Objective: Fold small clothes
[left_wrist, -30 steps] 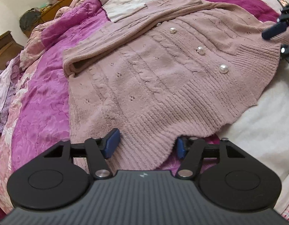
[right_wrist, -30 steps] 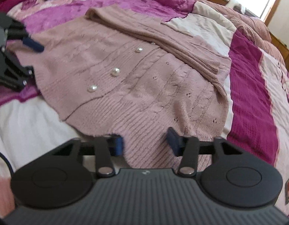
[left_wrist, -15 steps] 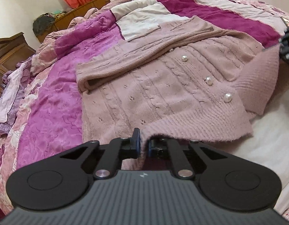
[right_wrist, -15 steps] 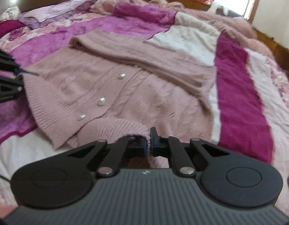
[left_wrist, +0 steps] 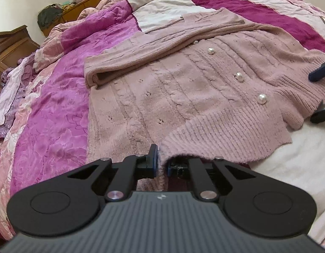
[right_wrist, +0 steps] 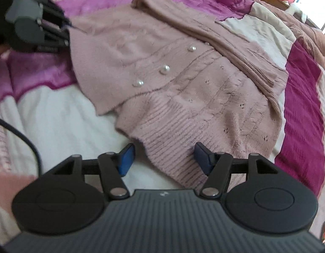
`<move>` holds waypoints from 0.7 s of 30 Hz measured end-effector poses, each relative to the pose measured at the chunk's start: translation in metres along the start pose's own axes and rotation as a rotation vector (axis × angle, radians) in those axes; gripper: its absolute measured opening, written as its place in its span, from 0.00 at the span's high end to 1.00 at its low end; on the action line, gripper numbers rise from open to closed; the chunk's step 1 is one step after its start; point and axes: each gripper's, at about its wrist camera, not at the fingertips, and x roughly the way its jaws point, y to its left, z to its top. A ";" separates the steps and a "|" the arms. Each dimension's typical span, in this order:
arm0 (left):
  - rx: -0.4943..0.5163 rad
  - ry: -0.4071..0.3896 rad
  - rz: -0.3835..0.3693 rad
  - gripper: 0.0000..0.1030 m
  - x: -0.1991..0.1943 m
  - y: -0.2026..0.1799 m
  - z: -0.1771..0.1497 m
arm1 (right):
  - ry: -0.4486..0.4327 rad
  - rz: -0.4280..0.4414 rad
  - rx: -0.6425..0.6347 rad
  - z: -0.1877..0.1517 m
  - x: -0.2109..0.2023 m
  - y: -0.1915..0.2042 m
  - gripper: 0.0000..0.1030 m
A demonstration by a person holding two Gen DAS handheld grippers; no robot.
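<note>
A pink knitted cardigan [left_wrist: 183, 97] with pearl buttons [left_wrist: 262, 99] lies flat on the bed, its sleeves folded across the top. My left gripper [left_wrist: 160, 164] is shut on the ribbed hem at its near left corner. In the right wrist view the cardigan [right_wrist: 183, 73] spreads ahead, and my right gripper [right_wrist: 163, 158] has its jaws opening; the hem's other corner lies between the blue pads [right_wrist: 126, 158], which do not press it. The right gripper's fingers [left_wrist: 318, 73] show at the right edge of the left wrist view. The left gripper [right_wrist: 66, 33] shows at the top left.
The bed's quilt [left_wrist: 57, 113] is magenta, pink and white patchwork. Wooden furniture [left_wrist: 12, 44] stands beyond the bed's left side, and loose clothes [left_wrist: 6, 101] lie there. A black cable [right_wrist: 21, 135] crosses the white patch [right_wrist: 63, 122] at the left.
Both grippers closed on the hem corners and lifted them. Since then the right gripper has opened and its corner has dropped back onto the bed. The left gripper stays shut.
</note>
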 end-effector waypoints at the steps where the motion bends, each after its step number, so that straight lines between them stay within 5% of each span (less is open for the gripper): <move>1: -0.006 -0.002 0.002 0.90 0.001 0.000 0.000 | -0.004 -0.020 0.001 0.001 0.002 0.001 0.39; 5: -0.012 -0.014 0.016 0.91 0.002 -0.001 0.000 | -0.022 -0.081 0.005 0.003 0.009 0.005 0.46; 7: -0.016 -0.022 0.019 0.92 0.001 0.000 0.001 | -0.038 -0.096 0.003 0.004 0.008 0.008 0.79; 8: -0.021 -0.030 0.019 0.93 -0.001 0.000 0.001 | -0.046 -0.121 0.001 0.005 0.006 0.008 0.85; 21: -0.084 -0.174 0.050 0.94 -0.036 0.011 0.030 | -0.222 -0.251 0.060 0.027 -0.030 -0.014 0.90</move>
